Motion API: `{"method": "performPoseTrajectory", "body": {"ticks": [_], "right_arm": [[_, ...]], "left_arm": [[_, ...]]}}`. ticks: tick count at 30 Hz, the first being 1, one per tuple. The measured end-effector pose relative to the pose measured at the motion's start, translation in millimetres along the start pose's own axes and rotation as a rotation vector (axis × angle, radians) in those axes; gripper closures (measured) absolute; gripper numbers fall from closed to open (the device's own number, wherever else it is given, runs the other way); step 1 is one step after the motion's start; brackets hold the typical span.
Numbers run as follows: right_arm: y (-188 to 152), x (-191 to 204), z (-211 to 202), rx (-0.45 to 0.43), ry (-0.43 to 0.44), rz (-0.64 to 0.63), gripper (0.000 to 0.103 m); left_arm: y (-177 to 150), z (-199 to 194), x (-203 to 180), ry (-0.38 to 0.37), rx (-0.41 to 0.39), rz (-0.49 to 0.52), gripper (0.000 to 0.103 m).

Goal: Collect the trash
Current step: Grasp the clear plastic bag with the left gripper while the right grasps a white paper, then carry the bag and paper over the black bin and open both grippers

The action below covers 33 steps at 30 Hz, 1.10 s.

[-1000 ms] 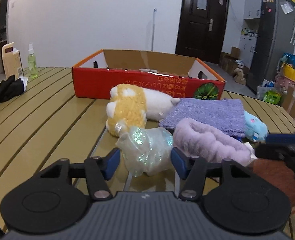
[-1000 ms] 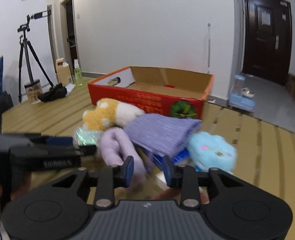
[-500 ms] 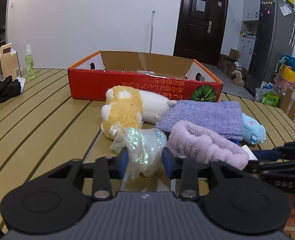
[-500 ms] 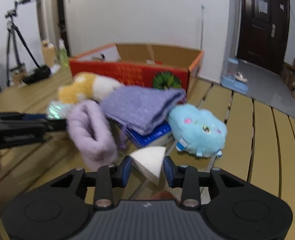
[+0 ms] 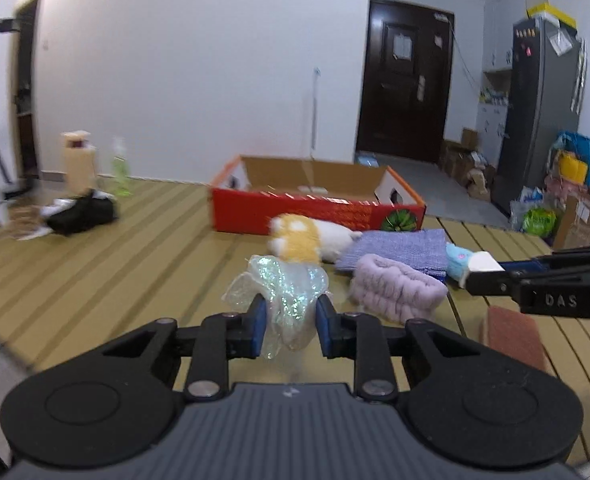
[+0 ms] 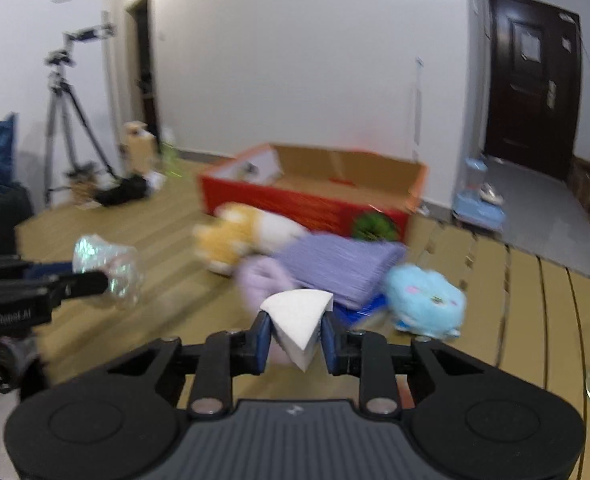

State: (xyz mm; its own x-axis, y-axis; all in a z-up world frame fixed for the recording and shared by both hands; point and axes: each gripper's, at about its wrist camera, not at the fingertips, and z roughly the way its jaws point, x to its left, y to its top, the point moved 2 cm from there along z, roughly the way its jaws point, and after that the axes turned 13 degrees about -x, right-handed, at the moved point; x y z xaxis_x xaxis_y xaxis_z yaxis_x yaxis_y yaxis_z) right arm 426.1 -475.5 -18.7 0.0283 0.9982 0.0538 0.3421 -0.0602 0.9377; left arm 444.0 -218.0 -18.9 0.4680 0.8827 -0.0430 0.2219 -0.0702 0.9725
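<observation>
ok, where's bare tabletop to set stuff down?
Free: the slats left of the red box, out to the black bundle; also right of the blue plush. Crowded: in front of the box, around the yellow plush and purple cloth.

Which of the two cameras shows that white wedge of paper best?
The right wrist view: the white paper wedge sits front and centre between the closing right gripper fingers. In the left wrist view only a small white tip shows at the far right.

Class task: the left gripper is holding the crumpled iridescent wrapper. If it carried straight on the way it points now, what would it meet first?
Probably the yellow-and-white plush toy, lying just beyond the wrapper that the closing left gripper holds; behind it stands the red cardboard box. Depth is uncertain.
</observation>
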Motion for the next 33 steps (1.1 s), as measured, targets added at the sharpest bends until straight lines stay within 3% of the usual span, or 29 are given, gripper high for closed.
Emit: {"method": "performPoseTrajectory", "body": {"ticks": [3, 8, 12, 15, 22, 33], "right_arm": [[9.9, 53.7, -28.2, -0.034, 0.102, -0.009, 0.077], [11.5, 148.3, -53.2, -0.041, 0.281, -0.017, 0.077], [-5.4, 226.9, -63.4, -0.008, 0.422, -0.019, 0.077], [-22.7, 276.3, -64.6, 0.042, 0.499, -0.030, 0.077], [-49.4, 341.8, -20.7, 0.157, 0.527, -0.082, 0.076], [-113.2, 412.8, 125.9, 0.317, 0.449, -0.225, 0.073]], "left_arm": [[4.9, -65.0, 28.9, 0.054, -0.042, 0.013, 0.077], [-2.4, -164.2, 92.5, 0.215, -0.054, -0.015, 0.077], [-28.4, -221.1, 144.4, 0.335, -0.010, -0.077, 0.077], [-49.9, -238.2, 179.0, 0.403, 0.047, -0.142, 0.077], [-70.9, -213.1, 234.6, 0.405, 0.132, -0.239, 0.076], [-136.8, -60.4, 327.5, 0.353, 0.431, -0.299, 0.075]]}}
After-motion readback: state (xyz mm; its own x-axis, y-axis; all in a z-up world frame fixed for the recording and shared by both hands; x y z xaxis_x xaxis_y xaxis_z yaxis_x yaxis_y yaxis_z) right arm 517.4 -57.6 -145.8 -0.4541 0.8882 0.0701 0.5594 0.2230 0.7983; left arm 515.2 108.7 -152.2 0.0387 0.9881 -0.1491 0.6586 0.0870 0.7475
